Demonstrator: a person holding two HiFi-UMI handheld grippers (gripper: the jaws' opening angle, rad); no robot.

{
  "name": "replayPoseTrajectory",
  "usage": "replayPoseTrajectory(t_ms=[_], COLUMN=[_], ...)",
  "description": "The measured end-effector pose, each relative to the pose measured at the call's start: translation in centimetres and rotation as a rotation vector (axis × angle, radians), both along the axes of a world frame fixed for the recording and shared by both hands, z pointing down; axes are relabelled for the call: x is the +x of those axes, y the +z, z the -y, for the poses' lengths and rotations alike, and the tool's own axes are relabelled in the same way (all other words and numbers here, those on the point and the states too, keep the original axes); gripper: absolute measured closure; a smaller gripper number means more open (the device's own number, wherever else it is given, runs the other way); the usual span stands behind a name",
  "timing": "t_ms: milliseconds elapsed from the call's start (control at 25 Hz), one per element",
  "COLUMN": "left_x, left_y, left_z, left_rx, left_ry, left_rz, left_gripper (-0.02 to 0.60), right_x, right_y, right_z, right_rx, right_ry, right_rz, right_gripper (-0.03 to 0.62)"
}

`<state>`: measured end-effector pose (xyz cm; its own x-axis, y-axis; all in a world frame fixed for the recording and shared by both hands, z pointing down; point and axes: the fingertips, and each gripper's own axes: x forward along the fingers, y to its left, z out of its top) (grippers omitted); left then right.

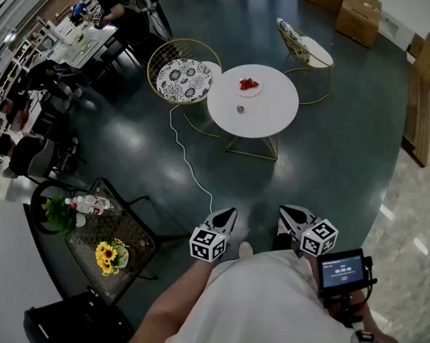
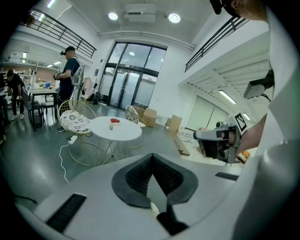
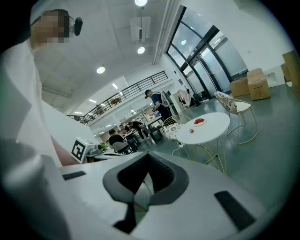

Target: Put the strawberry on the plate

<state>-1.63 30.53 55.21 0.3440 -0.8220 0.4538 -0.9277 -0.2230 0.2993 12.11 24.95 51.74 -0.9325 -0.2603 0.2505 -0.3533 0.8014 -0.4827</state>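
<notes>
- Holding two tongs close before us: left gripper (image 1: pixel 225 215), jaws together, empty; right gripper (image 1: pixel 291 212), jaws together, empty.
- Round white table (image 1: pixel 269 118), well apart from us: plate (image 1: pixel 258 91) with strawberries (image 1: pixel 248 83).

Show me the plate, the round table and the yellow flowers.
plate (image 1: pixel 248 94), head view, its front rim.
round table (image 1: pixel 269 114), head view, bare white top.
yellow flowers (image 1: pixel 106 254), head view, one bloom.

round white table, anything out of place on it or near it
One small reddish piece, likely a strawberry, sits alone on the bare table, apart from the plate holding the other red fruit. A white cable trails loose across the floor beside it.
</notes>
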Motion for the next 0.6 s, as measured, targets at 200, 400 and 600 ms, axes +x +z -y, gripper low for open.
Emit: replayPoseTrajectory(t_ms=[200, 400, 600], left_x=[-2.3, -2.8, -2.3], left_y=[-0.7, -1.5, -2.3], left_z=[-5.5, -7.0, -7.5], left_rx=[0.028, 0.073, 0.112], left_ry=[0.001, 0.015, 0.032], left_rz=[-0.016, -0.025, -0.038], left_gripper=[0.574, 0.574, 0.575], right_x=[-1.6, -2.0, -2.8], right_y=[-0.7, -1.4, -1.8], right_z=[-5.8, -7.7, -8.5], right_rx=[0.019, 0.046, 0.069], right_ry=[0.031, 0.082, 0.067], right_rz=[-0.008, -0.003, -0.004], right_gripper=[0.588, 0.588, 0.588])
